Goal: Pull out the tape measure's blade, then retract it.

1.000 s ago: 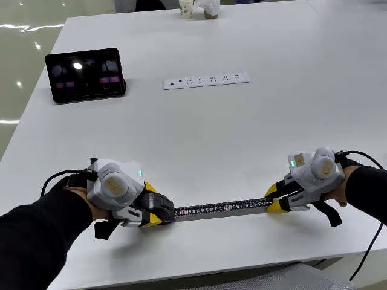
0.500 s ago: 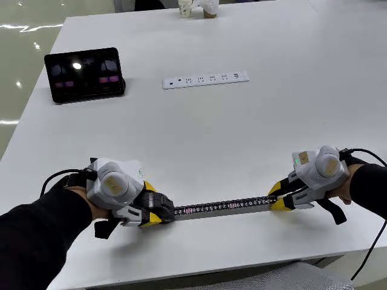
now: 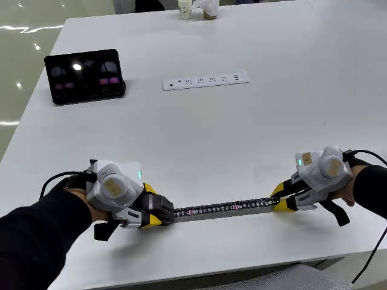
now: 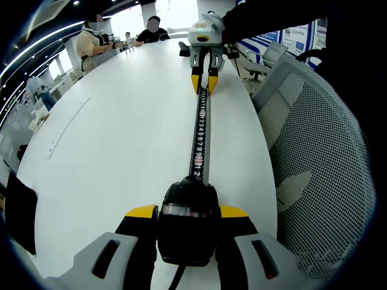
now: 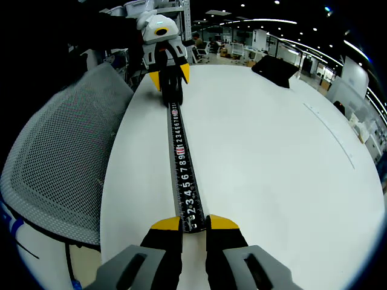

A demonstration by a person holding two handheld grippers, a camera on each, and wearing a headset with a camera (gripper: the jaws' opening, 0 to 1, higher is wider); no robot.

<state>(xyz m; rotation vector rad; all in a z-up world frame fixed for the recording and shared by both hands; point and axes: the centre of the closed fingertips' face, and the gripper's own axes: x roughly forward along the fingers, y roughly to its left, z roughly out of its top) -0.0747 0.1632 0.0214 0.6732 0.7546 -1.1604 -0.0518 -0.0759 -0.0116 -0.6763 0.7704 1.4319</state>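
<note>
My left gripper (image 3: 158, 211) is shut on the black tape measure case (image 4: 188, 219) near the table's front edge. From the case a dark blade (image 3: 224, 208) with white numbers runs rightward, just over the white table (image 3: 211, 139). At the blade's far end my right gripper (image 3: 279, 197) is shut on its tip. In the left gripper view the blade (image 4: 200, 136) stretches away to the right gripper (image 4: 205, 84). In the right gripper view the blade (image 5: 179, 163) leads from my yellow-tipped gripper (image 5: 193, 226) to the left gripper (image 5: 167, 75) and the case (image 5: 171, 89).
A dark tablet (image 3: 84, 75) stands at the far left of the table. A white power strip (image 3: 205, 80) lies in the middle, and cups (image 3: 197, 8) sit at the far edge. A grey mesh chair (image 4: 320, 175) stands just off the front edge.
My right gripper has moved a little to the right with the blade's tip, so more blade is out. The left gripper and case have stayed in place.
</note>
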